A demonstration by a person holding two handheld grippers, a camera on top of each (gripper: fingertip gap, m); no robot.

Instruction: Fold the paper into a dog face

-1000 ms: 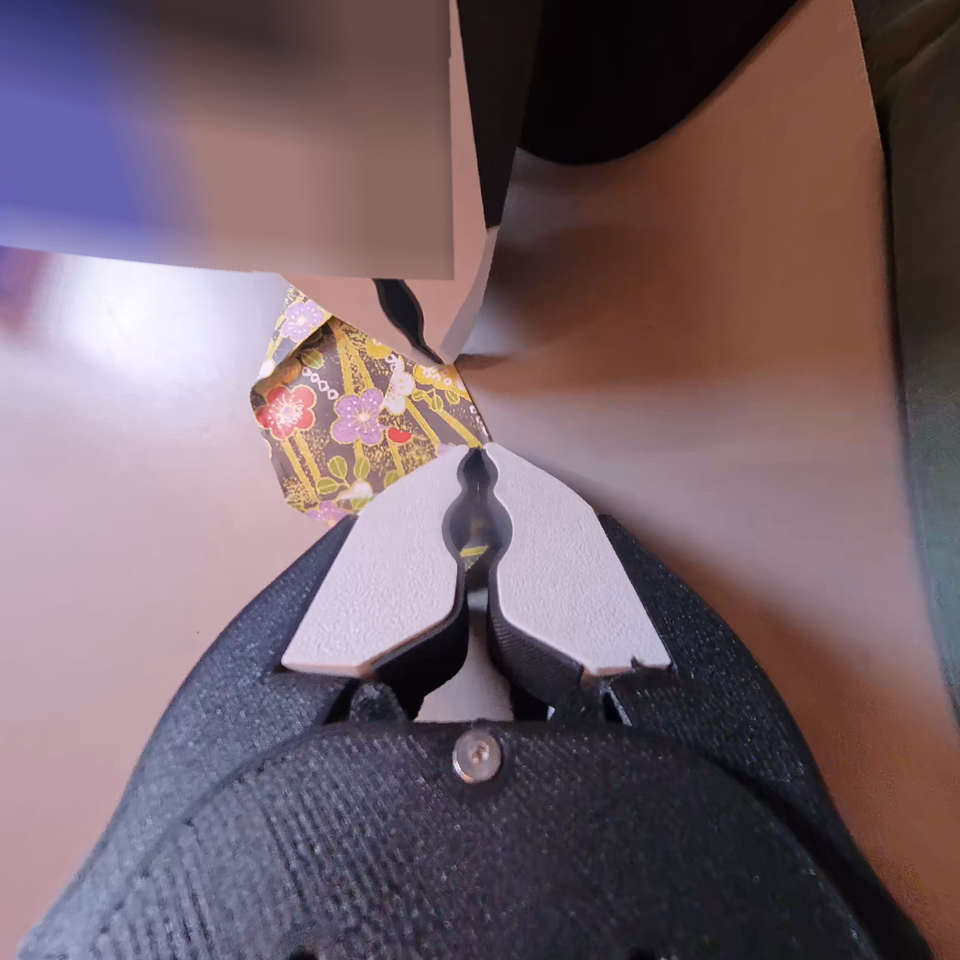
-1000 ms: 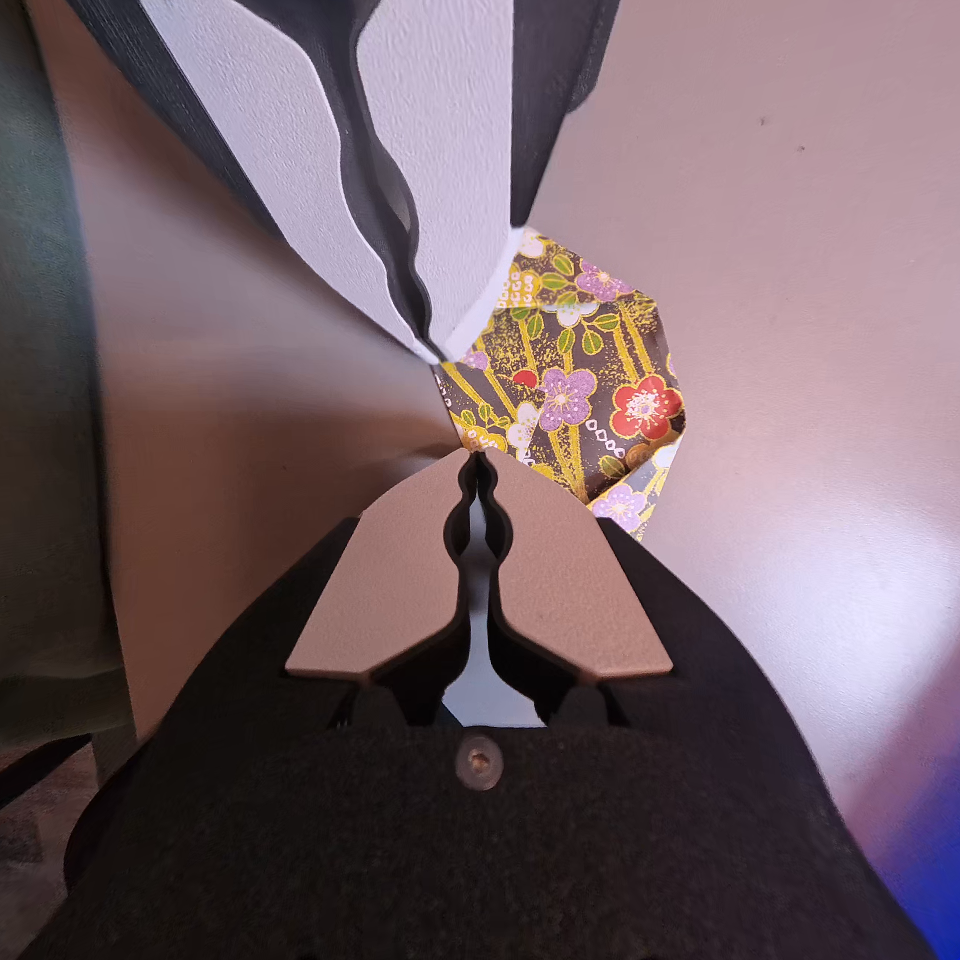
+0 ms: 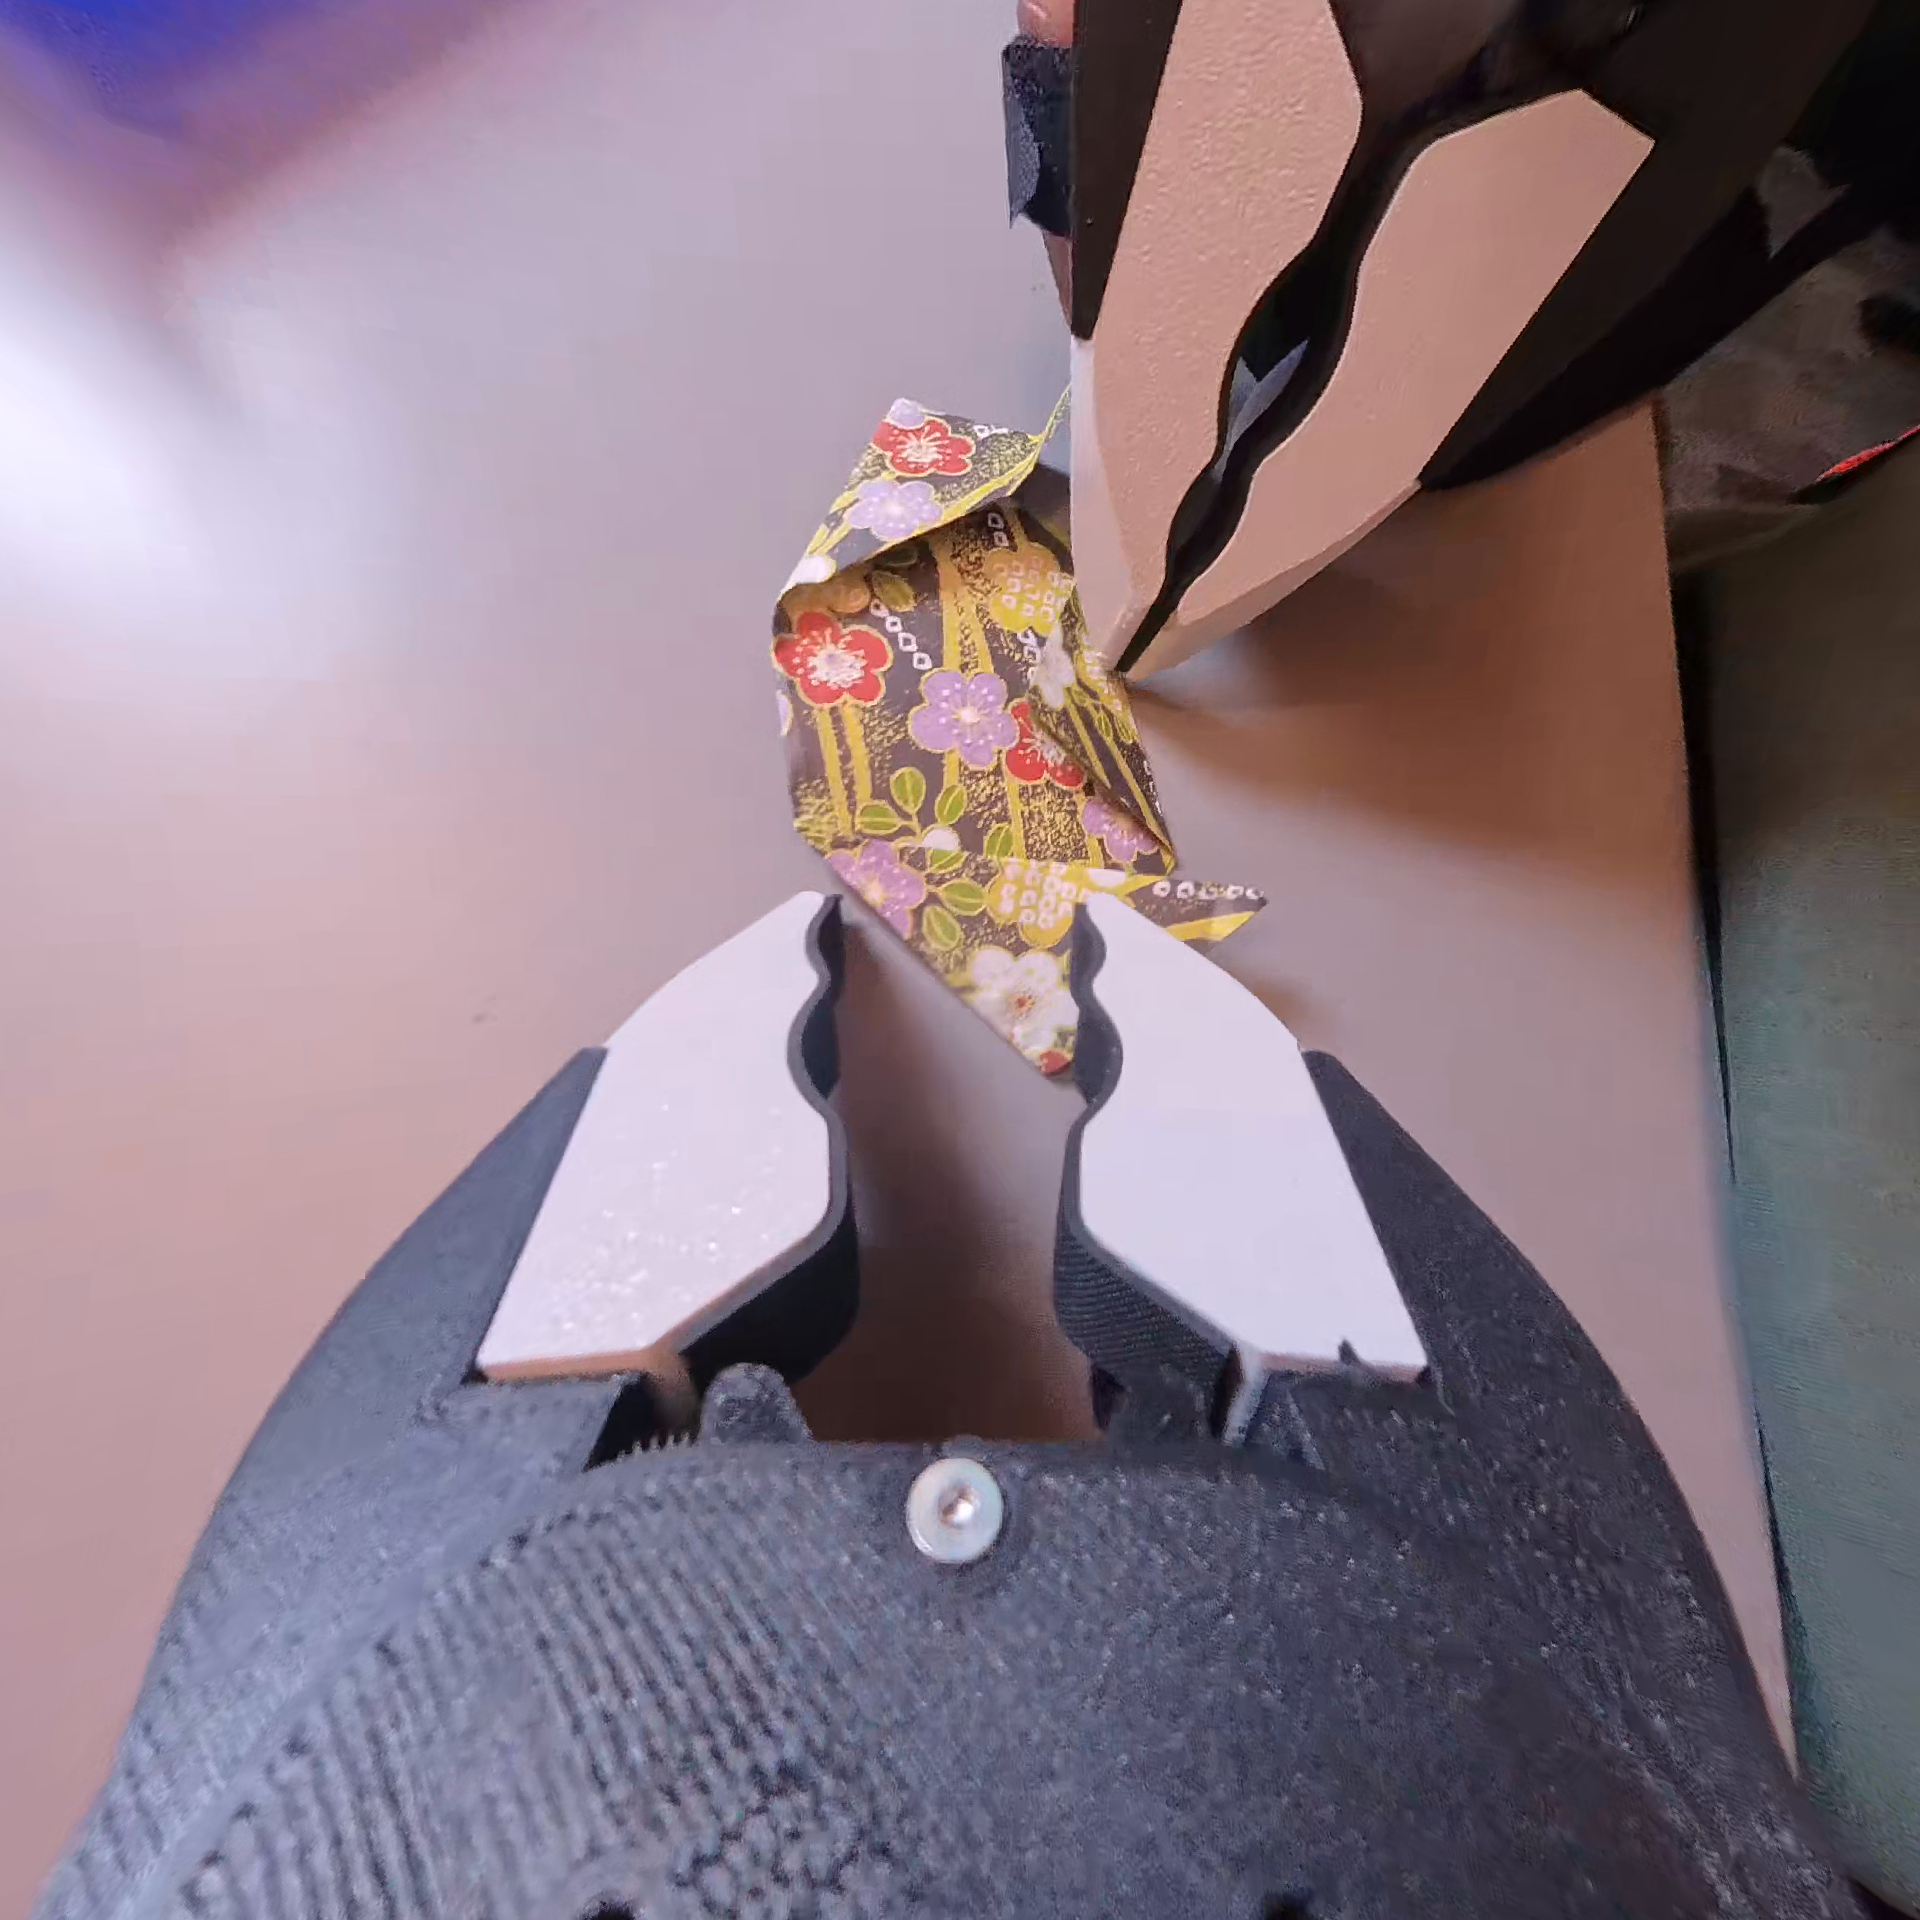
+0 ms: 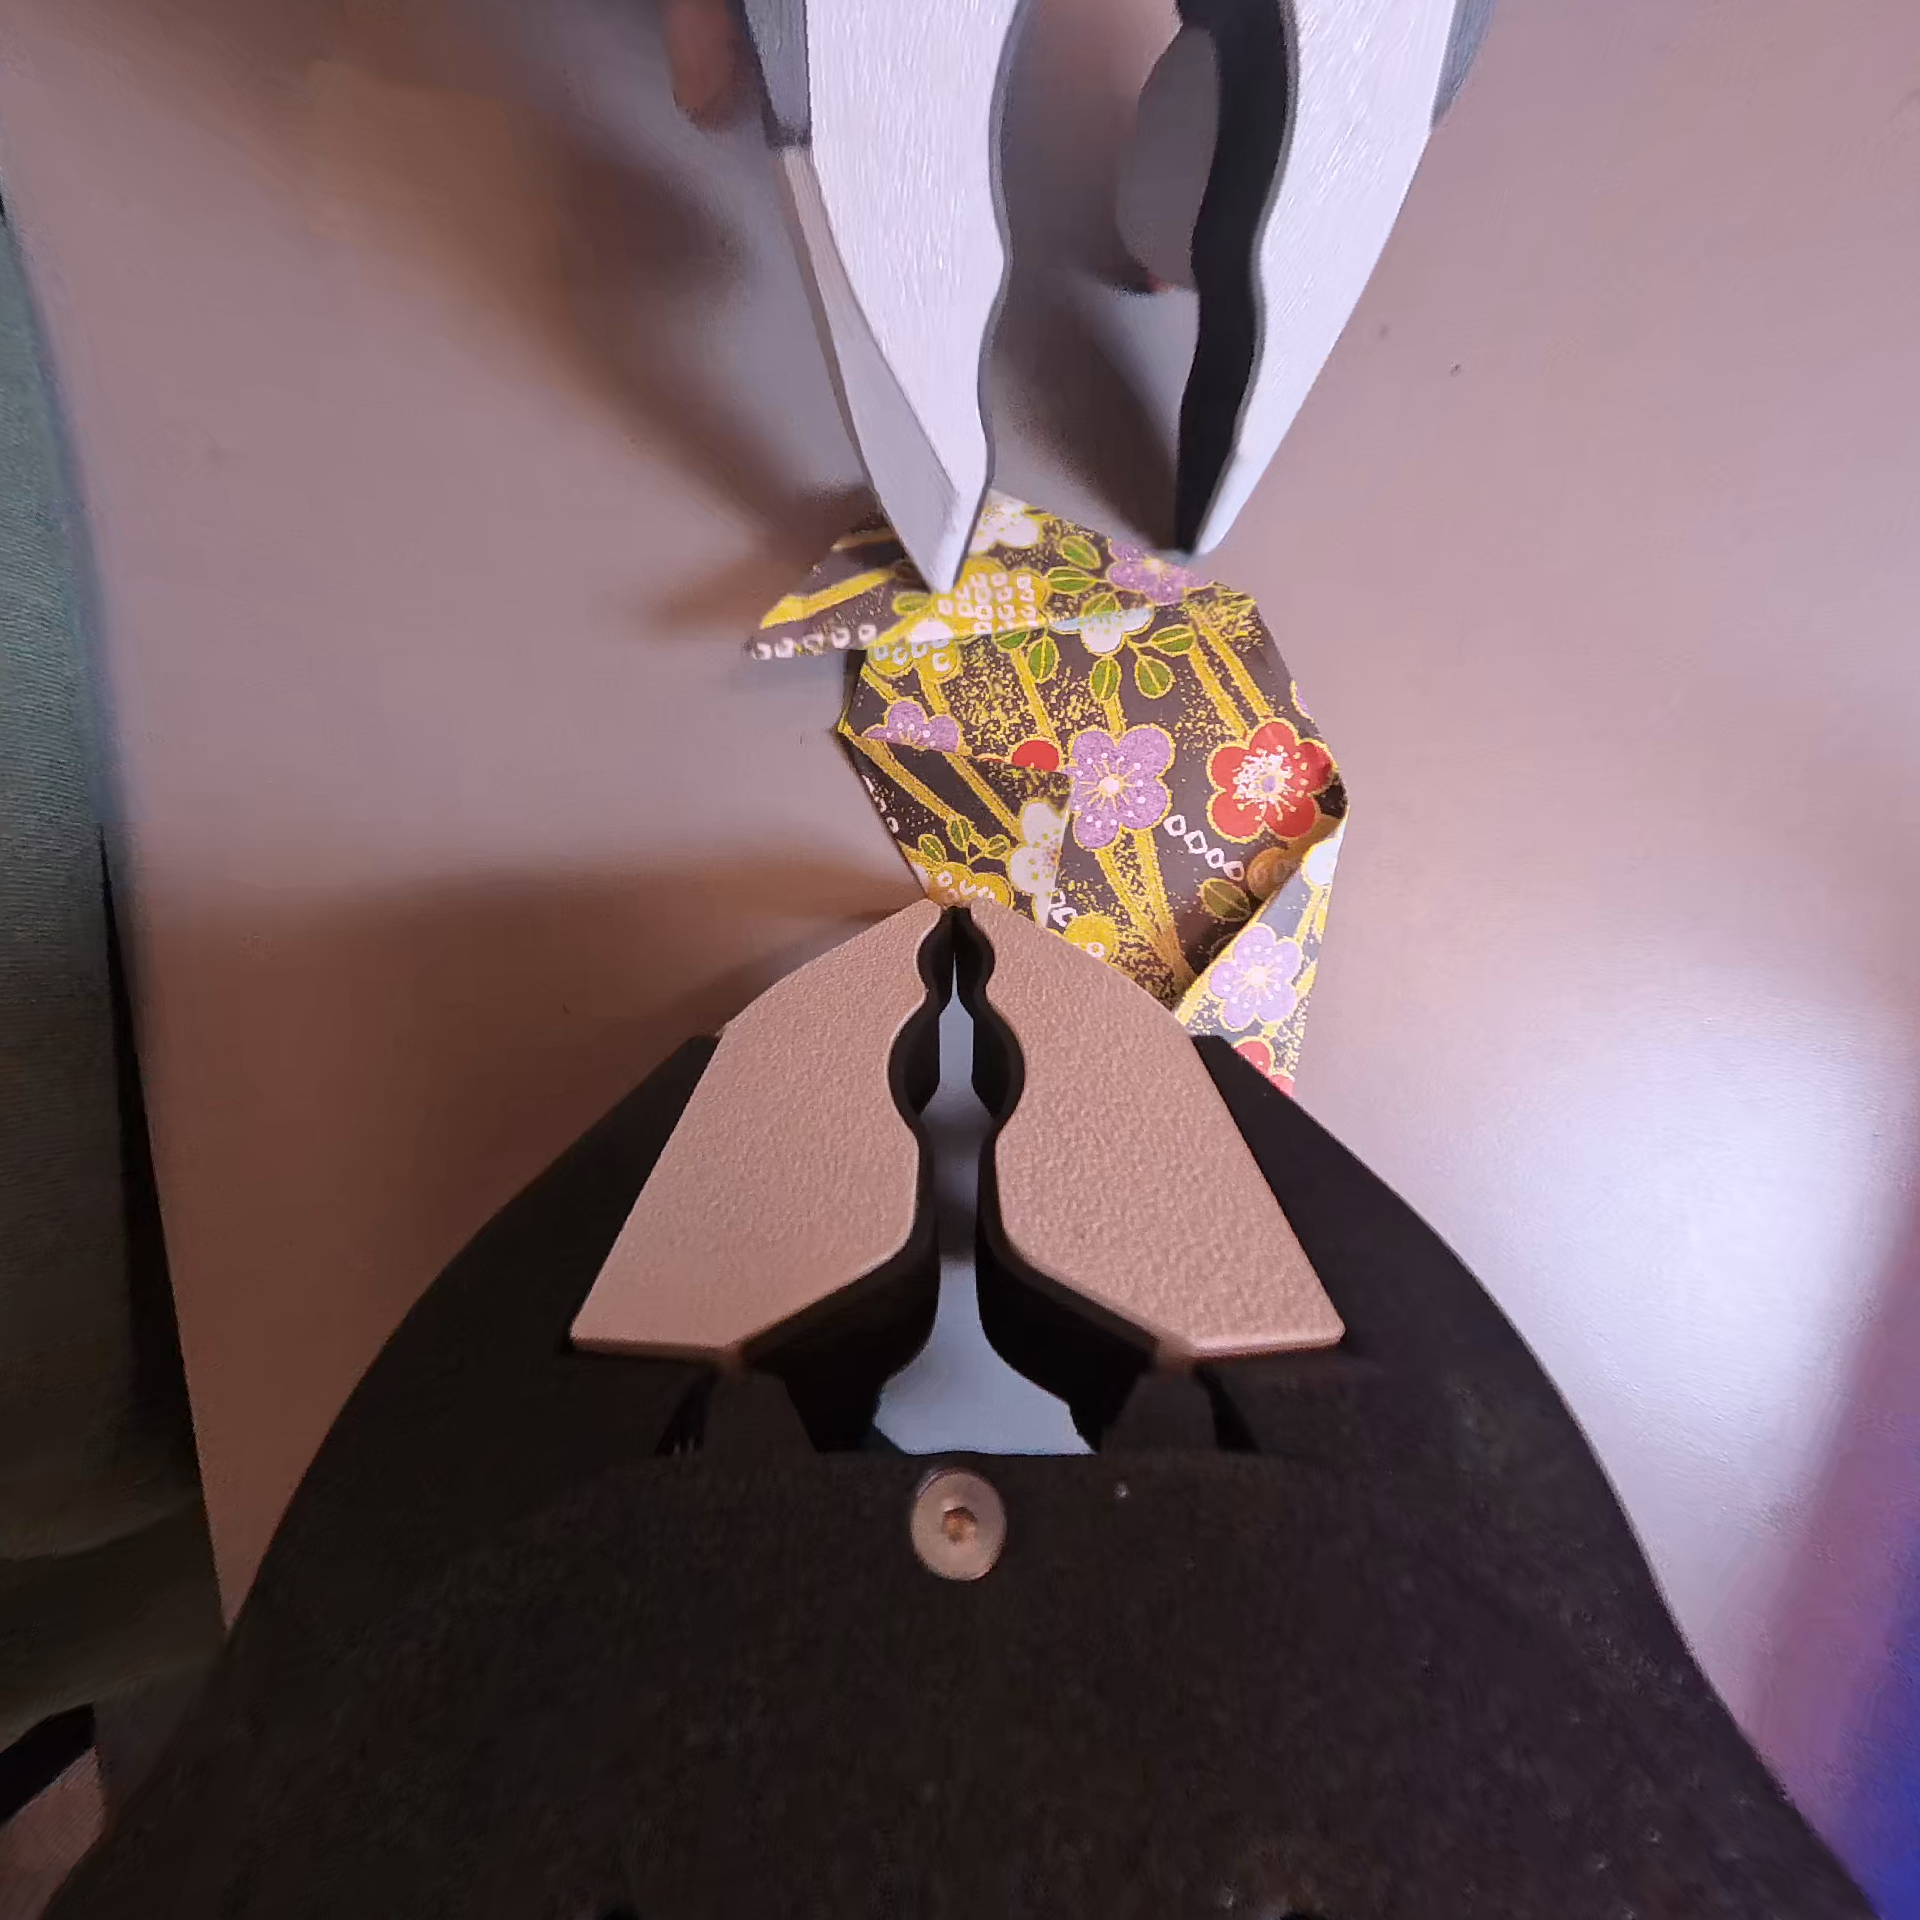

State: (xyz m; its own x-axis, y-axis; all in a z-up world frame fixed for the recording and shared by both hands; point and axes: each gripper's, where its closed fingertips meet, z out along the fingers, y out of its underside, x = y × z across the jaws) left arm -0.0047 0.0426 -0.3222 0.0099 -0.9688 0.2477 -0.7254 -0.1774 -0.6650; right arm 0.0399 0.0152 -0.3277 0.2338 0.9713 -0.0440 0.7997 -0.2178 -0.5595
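Note:
The folded paper [image 3: 935, 727], dark with gold stripes and red, purple and white flowers, lies on the pale table [image 3: 416, 831] with flaps lifted at both ends. My left gripper [image 3: 961, 920] is open and empty, its fingertips straddling the paper's near corner. My right gripper [image 3: 1127, 655] is shut, its tip touching the paper's far right edge. In the right wrist view the paper [image 4: 1122, 769] lies just beyond my shut right gripper [image 4: 954, 914], and the open left gripper [image 4: 1070, 556] stands over the paper's far edge.
The table's edge [image 3: 1683, 935] runs close along the right of the left wrist view, with grey-green fabric [image 3: 1818, 1039] beyond it. The same fabric [image 4: 62, 935] fills the left side of the right wrist view. A blue blur [image 4: 1881, 1714] sits at the far corner. Tip to tip, the grippers are about 6 centimetres apart. The blue blur [image 4: 1881, 1714] is about 20 centimetres from my right fingertips.
My left gripper has opened and drawn back from the paper. The paper's end flaps now stand up more. My right gripper stays shut at the paper's edge.

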